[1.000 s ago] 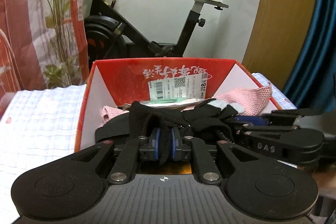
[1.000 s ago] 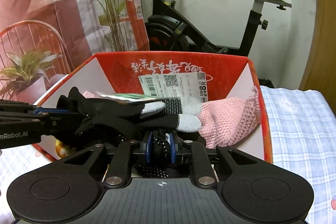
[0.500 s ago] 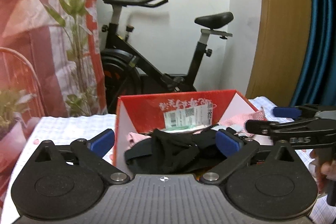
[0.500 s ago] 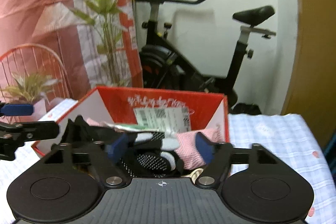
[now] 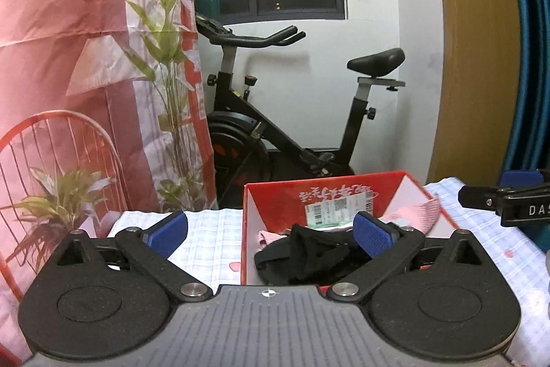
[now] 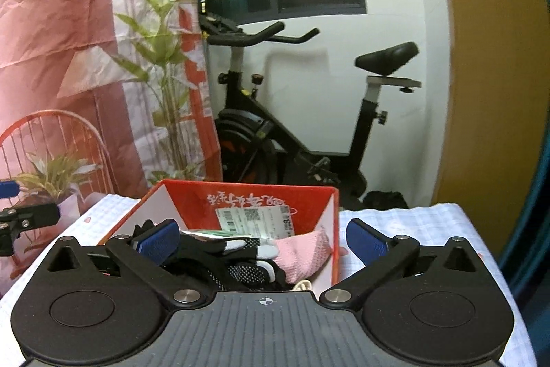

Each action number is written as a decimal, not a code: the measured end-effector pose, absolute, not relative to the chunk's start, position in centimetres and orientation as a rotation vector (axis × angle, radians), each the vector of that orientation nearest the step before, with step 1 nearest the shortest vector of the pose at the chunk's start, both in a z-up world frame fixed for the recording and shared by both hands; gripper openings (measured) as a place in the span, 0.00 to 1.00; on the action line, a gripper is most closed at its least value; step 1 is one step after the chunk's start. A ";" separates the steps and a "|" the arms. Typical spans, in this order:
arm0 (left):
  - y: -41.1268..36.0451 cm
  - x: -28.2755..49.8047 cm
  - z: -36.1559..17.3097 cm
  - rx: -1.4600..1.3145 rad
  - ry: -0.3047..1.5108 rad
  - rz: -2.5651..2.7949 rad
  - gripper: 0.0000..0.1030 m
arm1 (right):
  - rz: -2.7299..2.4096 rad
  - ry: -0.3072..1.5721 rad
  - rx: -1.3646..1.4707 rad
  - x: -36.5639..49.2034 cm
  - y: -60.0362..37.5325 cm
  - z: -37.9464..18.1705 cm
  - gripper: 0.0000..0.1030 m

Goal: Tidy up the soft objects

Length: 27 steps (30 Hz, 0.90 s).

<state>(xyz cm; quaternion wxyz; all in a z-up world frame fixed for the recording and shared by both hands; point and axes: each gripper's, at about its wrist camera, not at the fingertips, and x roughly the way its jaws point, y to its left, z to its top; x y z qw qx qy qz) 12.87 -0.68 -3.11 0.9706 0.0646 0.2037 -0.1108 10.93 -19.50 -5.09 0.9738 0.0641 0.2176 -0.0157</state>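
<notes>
Both hand-held grippers, left (image 5: pixel 271 231) and right (image 6: pixel 263 238), are hovering spread apart and empty over the red cardboard box (image 6: pixel 247 200) containing the black fabric gloves (image 6: pixel 220 255), so withdrawing straight avoids snagging.

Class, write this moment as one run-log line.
left hand-held gripper: open, empty | right hand-held gripper: open, empty | black gloves, pink cloth: inside red box

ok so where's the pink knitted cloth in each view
Left wrist: the pink knitted cloth lies at the right end of the red cardboard box, centre-right of the picture.
Right wrist: it sits low at centre, against the box's right wall.
Shared landmark: the white printed label on the box's far wall.
</notes>
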 end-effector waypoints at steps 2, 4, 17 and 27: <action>-0.4 12.1 -2.7 0.121 0.407 -0.224 1.00 | -0.036 0.432 0.131 10.0 -19.3 -4.5 1.00; -0.1 11.3 -2.2 0.115 0.400 -0.225 1.00 | -0.037 0.426 0.131 9.0 -19.2 -3.9 1.00; 0.6 4.6 1.0 0.097 0.357 -0.165 1.00 | -0.039 0.350 0.121 1.6 -18.0 1.5 1.00; 0.2 -0.3 1.4 0.133 0.319 -0.127 1.00 | -0.073 0.297 0.062 -4.5 -15.9 3.2 1.00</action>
